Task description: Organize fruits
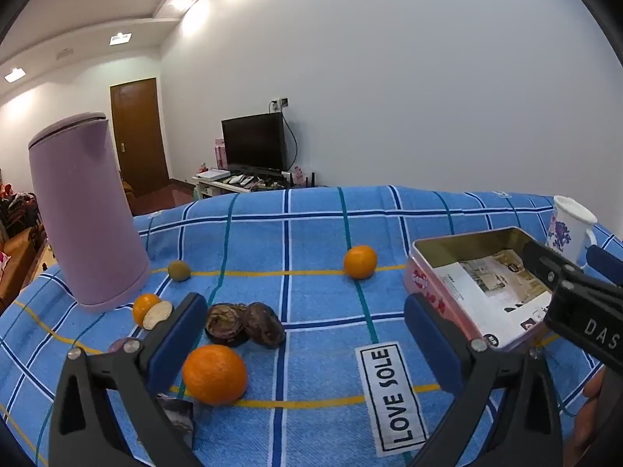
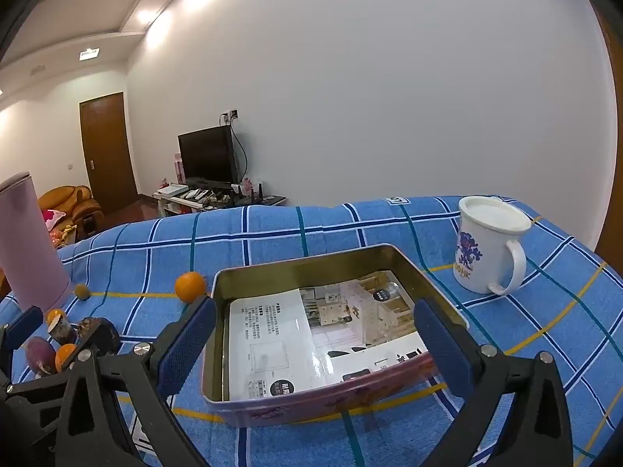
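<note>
Your left hand-held gripper (image 1: 305,334) hangs over the blue checked cloth (image 1: 311,233) on the surface with its jaws spread wide and nothing between them. In its view, a large orange (image 1: 214,374) sits at 7 o'clock, just beside the left pad (image 1: 175,344). Two dark wrinkled fruits (image 1: 244,323) lie touching each other just beyond it. A second orange (image 1: 360,261) rests well apart at 12 o'clock, and a small green fruit (image 1: 179,271) lies at 10 o'clock near the base of the purple jug (image 1: 87,214). The open tin (image 1: 475,284) stands at 3 o'clock, with your right hand-held gripper over its far corner.

In the right wrist view, your right hand-held gripper (image 2: 315,334) is also wide open and empty, poised above the tin (image 2: 311,334). Only a printed sheet (image 2: 323,334) lies inside. A white mug (image 2: 488,243) stands at 1 o'clock, and the fruits cluster at 9 o'clock.
</note>
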A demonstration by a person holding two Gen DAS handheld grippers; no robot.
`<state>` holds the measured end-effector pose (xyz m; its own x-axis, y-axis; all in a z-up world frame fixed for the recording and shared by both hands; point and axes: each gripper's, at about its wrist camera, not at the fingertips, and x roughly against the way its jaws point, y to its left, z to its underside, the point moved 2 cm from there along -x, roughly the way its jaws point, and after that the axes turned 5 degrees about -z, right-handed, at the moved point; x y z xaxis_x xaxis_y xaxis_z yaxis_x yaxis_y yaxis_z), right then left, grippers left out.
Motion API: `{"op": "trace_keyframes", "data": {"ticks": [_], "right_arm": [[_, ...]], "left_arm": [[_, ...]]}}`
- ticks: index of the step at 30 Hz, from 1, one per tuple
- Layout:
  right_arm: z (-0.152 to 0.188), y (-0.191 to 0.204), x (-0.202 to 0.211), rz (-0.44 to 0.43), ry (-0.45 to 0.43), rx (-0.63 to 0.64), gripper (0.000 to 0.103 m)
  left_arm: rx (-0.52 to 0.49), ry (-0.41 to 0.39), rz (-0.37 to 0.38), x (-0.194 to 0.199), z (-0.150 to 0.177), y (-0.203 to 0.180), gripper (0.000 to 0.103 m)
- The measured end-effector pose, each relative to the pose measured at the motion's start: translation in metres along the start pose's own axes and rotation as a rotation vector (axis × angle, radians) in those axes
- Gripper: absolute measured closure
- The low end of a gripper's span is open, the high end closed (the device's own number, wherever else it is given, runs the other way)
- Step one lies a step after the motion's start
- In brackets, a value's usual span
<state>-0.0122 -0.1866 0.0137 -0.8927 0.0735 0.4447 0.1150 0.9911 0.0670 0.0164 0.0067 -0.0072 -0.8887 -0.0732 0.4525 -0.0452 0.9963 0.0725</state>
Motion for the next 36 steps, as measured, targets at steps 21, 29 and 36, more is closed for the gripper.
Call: {"op": "trace_keyframes", "data": {"ticks": [21, 29, 36], "right_arm": [[0.0013, 0.0023, 0.0000, -0.002, -0.003, 0.016, 0.001], [0.0018, 0.0031, 0.0009, -0.009, -0.007, 0.018, 0.001], [0.0024, 0.0045, 0.0007, -0.020, -0.006, 0.023, 0.001]], "left_arm": [[-0.010, 0.000, 0.007, -0.0021, 0.0027, -0.0018, 0.000], [-0.006, 0.003, 0.007, -0.0024, 0.0034, -0.0017, 0.000], [-0.010, 0.002, 0.008, -0.0021, 0.0043, 0.0003, 0.000]]}}
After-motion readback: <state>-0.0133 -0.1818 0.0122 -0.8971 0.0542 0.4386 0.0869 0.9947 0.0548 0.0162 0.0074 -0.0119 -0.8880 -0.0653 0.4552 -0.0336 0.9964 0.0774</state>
